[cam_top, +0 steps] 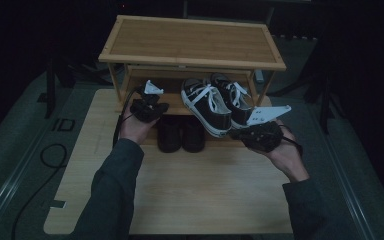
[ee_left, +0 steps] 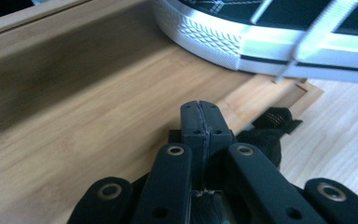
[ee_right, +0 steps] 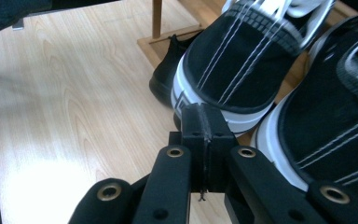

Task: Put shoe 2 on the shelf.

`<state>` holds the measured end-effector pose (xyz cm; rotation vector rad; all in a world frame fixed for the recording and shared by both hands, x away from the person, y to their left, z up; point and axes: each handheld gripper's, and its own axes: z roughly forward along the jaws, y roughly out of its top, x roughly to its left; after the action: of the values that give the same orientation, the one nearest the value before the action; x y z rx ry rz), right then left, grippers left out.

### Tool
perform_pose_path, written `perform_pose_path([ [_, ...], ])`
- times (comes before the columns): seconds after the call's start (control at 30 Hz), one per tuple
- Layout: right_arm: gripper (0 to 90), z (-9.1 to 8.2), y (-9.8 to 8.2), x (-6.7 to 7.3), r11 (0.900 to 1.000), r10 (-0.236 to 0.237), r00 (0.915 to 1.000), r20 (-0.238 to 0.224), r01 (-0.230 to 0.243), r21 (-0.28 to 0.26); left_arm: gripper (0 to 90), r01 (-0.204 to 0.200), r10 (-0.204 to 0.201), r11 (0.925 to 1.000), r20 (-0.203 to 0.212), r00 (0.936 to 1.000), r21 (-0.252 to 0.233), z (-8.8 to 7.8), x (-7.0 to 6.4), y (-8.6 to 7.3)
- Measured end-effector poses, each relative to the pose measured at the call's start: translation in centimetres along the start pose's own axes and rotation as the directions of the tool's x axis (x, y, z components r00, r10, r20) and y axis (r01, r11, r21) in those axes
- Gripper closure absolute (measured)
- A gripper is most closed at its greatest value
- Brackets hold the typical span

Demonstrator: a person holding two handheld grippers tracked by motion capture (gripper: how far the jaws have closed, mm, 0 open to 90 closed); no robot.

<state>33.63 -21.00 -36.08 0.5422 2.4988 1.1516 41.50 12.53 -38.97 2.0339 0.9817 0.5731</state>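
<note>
- The high view looks from above the person's side, forward and down over the pale wooden table (cam_top: 180, 195), the two-tier bamboo shoe rack (cam_top: 190, 42) at twelve o'clock.
- The left gripper view sits close over the rack's lower shelf, a black-and-white canvas sneaker (ee_left: 279, 37) at one o'clock.
- The right gripper view, close behind the sneakers' heels, shares that sneaker (ee_right: 242, 60) and the table.

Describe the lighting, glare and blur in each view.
High view: dim, dark all round, only the rack and table lit. Left gripper view: bright; the shelf smears at left, and glare shines on the sneaker's white sole. Right gripper view: bright, a glare patch on the table lower left, sneakers sharp.
</note>
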Motion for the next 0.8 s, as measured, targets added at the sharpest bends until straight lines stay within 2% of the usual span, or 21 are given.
perform_pose_path([
  [0.13,89.5,0.6,-0.3,0.2,1.0,-0.001,0.9999,-0.01,0.001,0.011,90.0,-0.007,0.007,0.9998,-0.015,0.9999,0.02,0.5,0.4,0.6],
  [0.27,89.4,1.0,-0.2,0.3,1.0,-0.004,0.9999,-0.015,0.004,0.016,90.0,0.019,-0.019,0.9997,-0.018,0.9997,0.012,1.0,0.9,0.5],
  [0.43,89.6,1.2,-0.1,0.3,1.0,-0.006,0.9998,-0.017,0.006,0.016,90.0,0.028,-0.027,0.9995,-0.016,0.9995,0.013,1.4,1.2,0.4],
  [0.67,89.8,1.8,0.1,0.6,1.0,-0.015,0.9994,-0.03,0.016,0.015,90.0,-0.006,0.006,0.9999,-0.046,0.9989,0.012,1.4,0.8,0.5],
  [0.8,89.9,2.4,0.5,1.0,1.0,-0.027,0.9986,-0.045,0.028,0.013,90.0,-0.009,0.01,0.9999,-0.052,0.9986,0.014,1.4,0.7,0.5],
])
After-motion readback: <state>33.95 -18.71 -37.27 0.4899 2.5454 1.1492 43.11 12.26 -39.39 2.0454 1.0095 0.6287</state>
